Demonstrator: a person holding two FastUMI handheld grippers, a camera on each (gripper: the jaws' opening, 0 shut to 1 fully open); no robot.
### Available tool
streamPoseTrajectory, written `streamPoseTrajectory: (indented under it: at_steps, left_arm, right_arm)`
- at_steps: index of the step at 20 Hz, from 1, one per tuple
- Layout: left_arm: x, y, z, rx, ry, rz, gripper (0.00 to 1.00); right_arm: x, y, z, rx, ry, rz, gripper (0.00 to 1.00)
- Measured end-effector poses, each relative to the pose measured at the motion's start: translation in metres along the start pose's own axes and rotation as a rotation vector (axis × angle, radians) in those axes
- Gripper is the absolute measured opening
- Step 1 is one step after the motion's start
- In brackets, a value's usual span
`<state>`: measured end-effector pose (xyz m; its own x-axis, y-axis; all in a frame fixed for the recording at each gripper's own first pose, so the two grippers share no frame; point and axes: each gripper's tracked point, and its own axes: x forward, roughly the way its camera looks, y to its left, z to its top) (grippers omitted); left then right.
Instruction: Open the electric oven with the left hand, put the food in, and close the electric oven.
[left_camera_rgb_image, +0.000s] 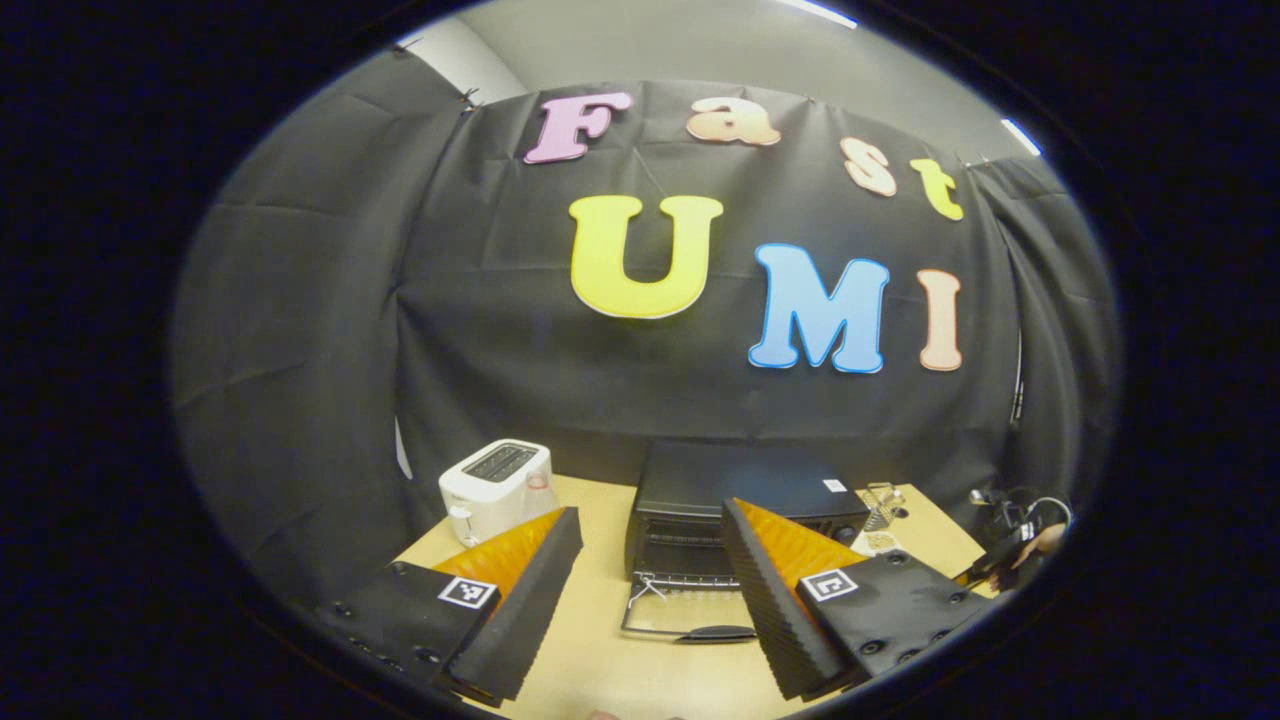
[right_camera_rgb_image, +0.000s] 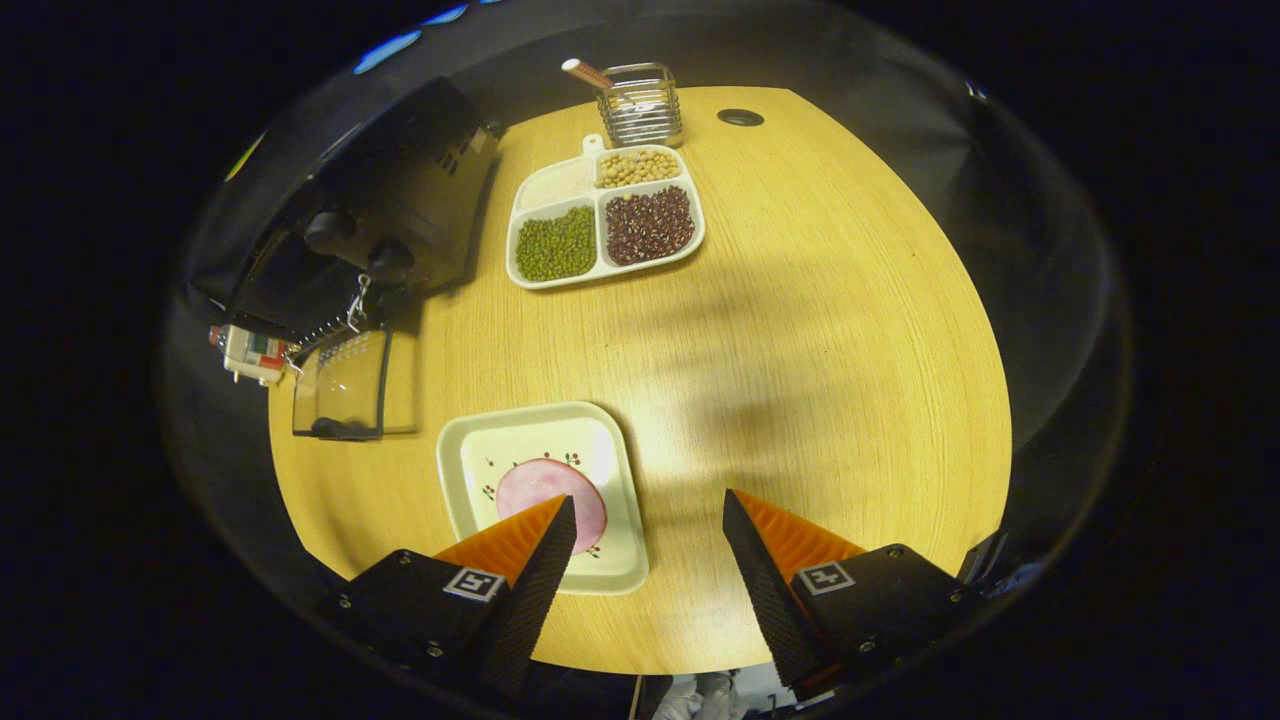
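Your left gripper (left_camera_rgb_image: 650, 560) had its fingers spread wide with nothing between them, and its view looked level at the oven (left_camera_rgb_image: 745, 500), whose glass door (left_camera_rgb_image: 685, 610) lay folded down onto the table (left_camera_rgb_image: 600, 660) just ahead of the fingertips, with a white toaster (left_camera_rgb_image: 497, 490) off to the left. Your right gripper (right_camera_rgb_image: 648, 540) was spread and empty too, and its view looked down on what the other did not show: the pink slice of food (right_camera_rgb_image: 545, 495) on a square plate (right_camera_rgb_image: 480, 450), with the left fingertip over the slice's edge, a divided tray of beans (right_camera_rgb_image: 600, 220) farther on, and the oven (right_camera_rgb_image: 390, 200) with its door (right_camera_rgb_image: 342, 395) down at the far left, well apart from the plate.
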<state>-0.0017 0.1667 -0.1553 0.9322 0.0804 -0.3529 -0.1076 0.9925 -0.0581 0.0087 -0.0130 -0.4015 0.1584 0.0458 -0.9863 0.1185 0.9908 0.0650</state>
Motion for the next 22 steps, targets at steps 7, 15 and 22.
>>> streamPoseTrajectory:
  at_steps: [7,15,22]
  left_arm:
    - [0.0,0.031,-0.014,-0.042,0.047,0.073,0.95]
    - [-0.002,0.044,-0.024,-0.097,0.074,0.097,0.95]
    - [-0.002,0.046,-0.025,-0.089,0.075,0.088,0.95]
  right_arm:
    - [0.037,-0.003,-0.002,-0.095,0.065,-0.08,0.79]
    - [0.043,0.001,-0.01,-0.175,0.099,-0.147,0.52]
    - [0.042,0.017,-0.021,-0.209,0.105,-0.159,0.51]
